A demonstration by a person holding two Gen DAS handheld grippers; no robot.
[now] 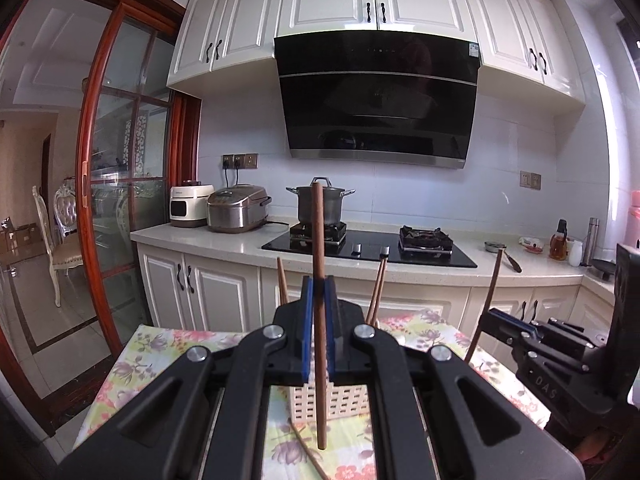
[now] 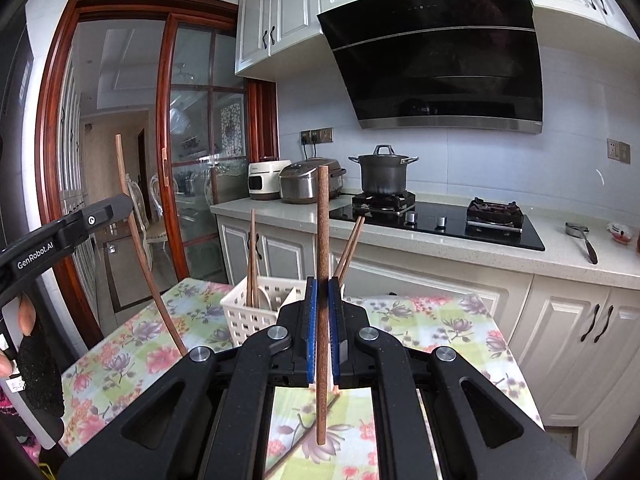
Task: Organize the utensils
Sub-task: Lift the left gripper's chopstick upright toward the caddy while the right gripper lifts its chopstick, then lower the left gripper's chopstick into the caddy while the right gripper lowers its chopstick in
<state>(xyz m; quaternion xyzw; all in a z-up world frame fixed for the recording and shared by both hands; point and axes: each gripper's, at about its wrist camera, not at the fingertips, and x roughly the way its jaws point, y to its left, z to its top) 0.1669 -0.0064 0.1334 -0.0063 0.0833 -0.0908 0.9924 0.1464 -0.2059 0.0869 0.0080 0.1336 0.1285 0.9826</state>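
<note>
Bench (image 2: 460, 320) w/ floral cloth carries the white basket (image 2: 240, 316), some chopsticks (image 2: 252, 256) already standing in it. Left gripper (image 1: 319, 304) fingers clenched on one upright chopstick (image 1: 319, 240), right gripper (image 2: 322, 312) clenched on another (image 2: 322, 216), both above the basket, not yet dropped in. One loose stick (image 1: 308, 452) left on the cloth; nothing blocking

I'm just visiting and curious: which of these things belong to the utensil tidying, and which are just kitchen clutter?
Part of the job:
- left gripper, shut on a chopstick
- right gripper, shut on another chopstick
- white basket holding chopsticks
- loose chopstick on the tablecloth

Just lying about:
- pot on the stove
- rice cooker
- bottles
</note>
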